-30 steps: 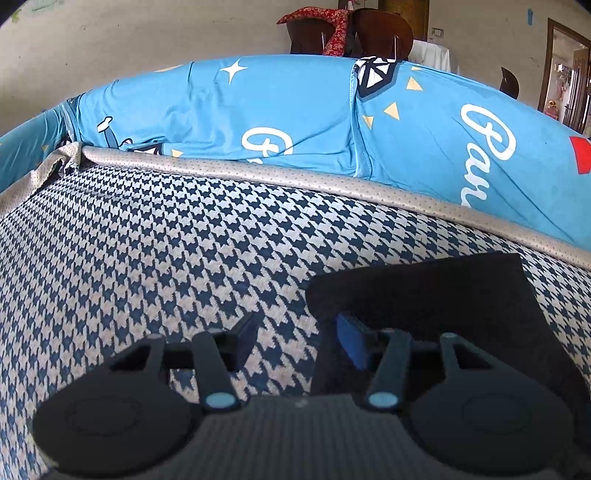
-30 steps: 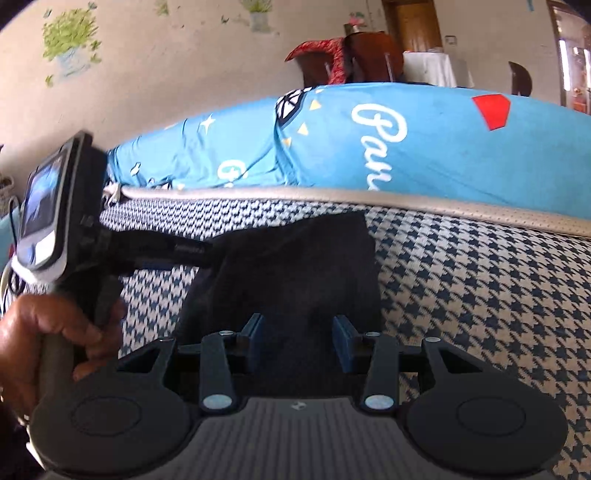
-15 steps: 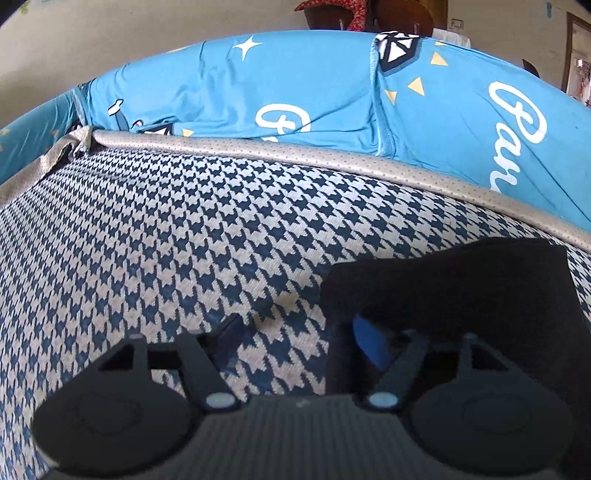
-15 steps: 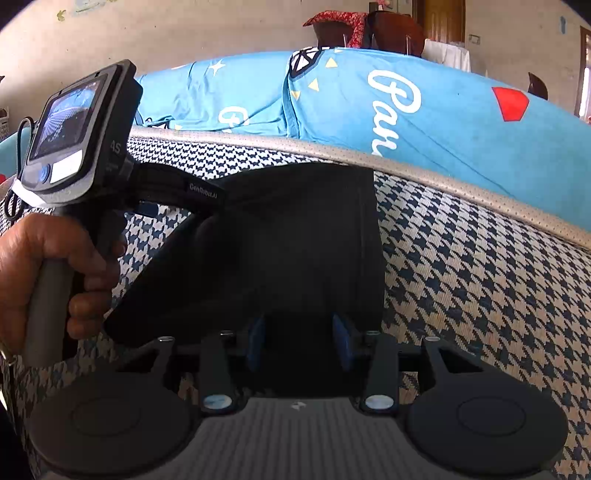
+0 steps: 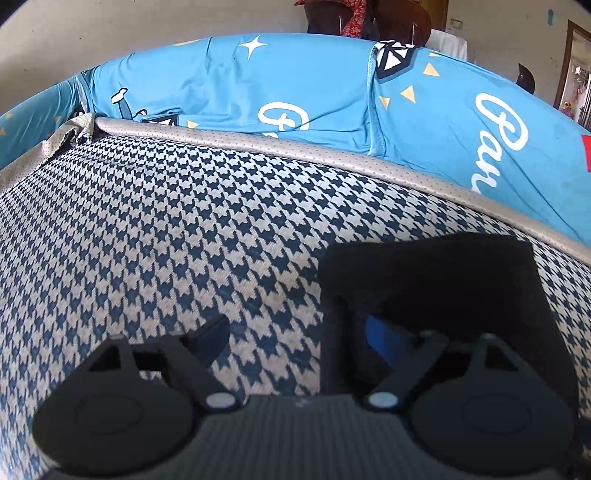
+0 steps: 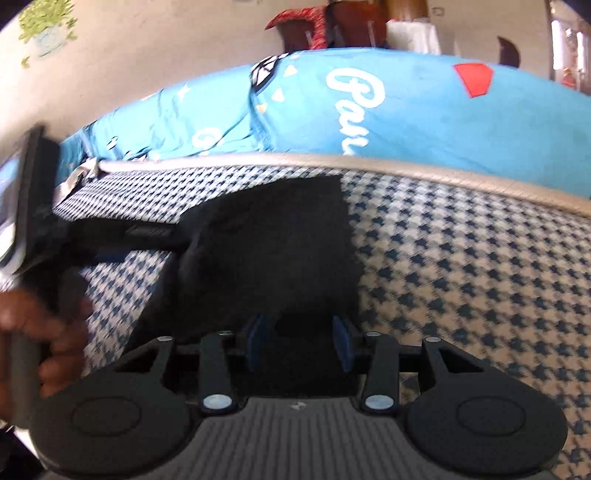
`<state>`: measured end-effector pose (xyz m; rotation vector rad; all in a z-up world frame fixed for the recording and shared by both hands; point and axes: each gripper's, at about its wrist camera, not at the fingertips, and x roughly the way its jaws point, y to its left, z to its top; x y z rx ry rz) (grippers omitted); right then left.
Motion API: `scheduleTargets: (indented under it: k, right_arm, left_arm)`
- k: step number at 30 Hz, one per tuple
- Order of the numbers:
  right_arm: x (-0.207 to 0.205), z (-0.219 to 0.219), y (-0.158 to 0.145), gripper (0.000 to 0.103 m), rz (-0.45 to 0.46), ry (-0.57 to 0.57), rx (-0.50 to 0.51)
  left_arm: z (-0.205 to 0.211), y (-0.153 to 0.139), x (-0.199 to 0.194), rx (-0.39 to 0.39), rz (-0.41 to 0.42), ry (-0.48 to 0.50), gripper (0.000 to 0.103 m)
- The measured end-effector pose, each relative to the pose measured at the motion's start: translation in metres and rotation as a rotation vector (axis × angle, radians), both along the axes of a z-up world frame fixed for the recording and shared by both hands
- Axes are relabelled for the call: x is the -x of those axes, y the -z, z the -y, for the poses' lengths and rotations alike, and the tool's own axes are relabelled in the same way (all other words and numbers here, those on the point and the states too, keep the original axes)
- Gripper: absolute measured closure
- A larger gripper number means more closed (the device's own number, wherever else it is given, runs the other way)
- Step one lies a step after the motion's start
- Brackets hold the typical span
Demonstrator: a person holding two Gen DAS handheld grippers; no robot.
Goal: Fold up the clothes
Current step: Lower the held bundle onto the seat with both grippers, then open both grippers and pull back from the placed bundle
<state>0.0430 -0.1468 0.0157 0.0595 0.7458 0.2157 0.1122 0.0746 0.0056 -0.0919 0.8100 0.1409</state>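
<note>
A black folded garment (image 5: 439, 280) lies flat on the houndstooth cushion (image 5: 166, 229). My left gripper (image 5: 295, 332) is open wide at the garment's left edge. Its right finger's blue pad (image 5: 380, 332) is against the black cloth, and its left finger is over bare cushion. In the right wrist view the same garment (image 6: 280, 243) fills the middle. My right gripper (image 6: 298, 339) is open at its near edge, with black cloth showing between the blue pads (image 6: 255, 338). A hand (image 6: 48, 332) holds the left gripper's handle at the garment's left side.
A blue printed cover (image 5: 258, 88) on the sofa back rises right behind the cushion's beige piping (image 5: 295, 151). Houndstooth cushion stretches to the right of the garment (image 6: 461, 258). A dark chair with a red cloth (image 6: 314, 26) stands far behind.
My left gripper's fingers have spread wider, and its right finger now sits against the garment's left edge. The right wrist view has shifted and is blurred; its finger gap looks the same.
</note>
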Motion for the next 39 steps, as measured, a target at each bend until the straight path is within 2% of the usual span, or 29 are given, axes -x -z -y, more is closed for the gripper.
scheduleTargets:
  k: [3,8,13,16,18,20,25,36,39]
  right_arm:
    - [-0.004,0.007,0.001,0.062,0.001,0.038,-0.012]
    - [-0.012,0.013,0.005,0.062,-0.013,0.092,-0.001]
    - [-0.012,0.019,0.007,0.061,-0.037,0.108,-0.013]
    - [-0.013,0.019,0.009,0.053,-0.042,0.117,0.007]
    - [-0.013,0.019,0.01,0.048,-0.046,0.122,0.02]
    - [-0.013,0.02,0.011,0.044,-0.05,0.127,0.026]
    - [-0.012,0.02,0.011,0.042,-0.065,0.14,0.022]
    - [0.003,0.028,0.006,0.034,-0.155,0.179,0.023]
    - [0.012,0.029,0.002,0.03,-0.178,0.187,0.025]
  left_arm:
    - [0.004,-0.003,0.015,0.007,-0.012,0.023,0.017]
    - [0.021,0.001,0.046,-0.058,-0.022,0.086,0.017]
    - [0.03,0.01,0.066,-0.073,-0.035,0.123,0.016]
    - [0.034,0.018,0.072,-0.09,-0.05,0.131,0.016]
    - [0.037,0.023,0.071,-0.119,-0.052,0.126,0.009]
    - [0.037,0.025,0.071,-0.127,-0.053,0.114,0.007]
    - [0.036,0.029,0.073,-0.125,-0.063,0.101,0.001]
    - [0.029,0.027,0.101,-0.077,-0.085,0.088,0.0]
    - [0.031,0.027,0.109,-0.093,-0.099,0.099,0.0]
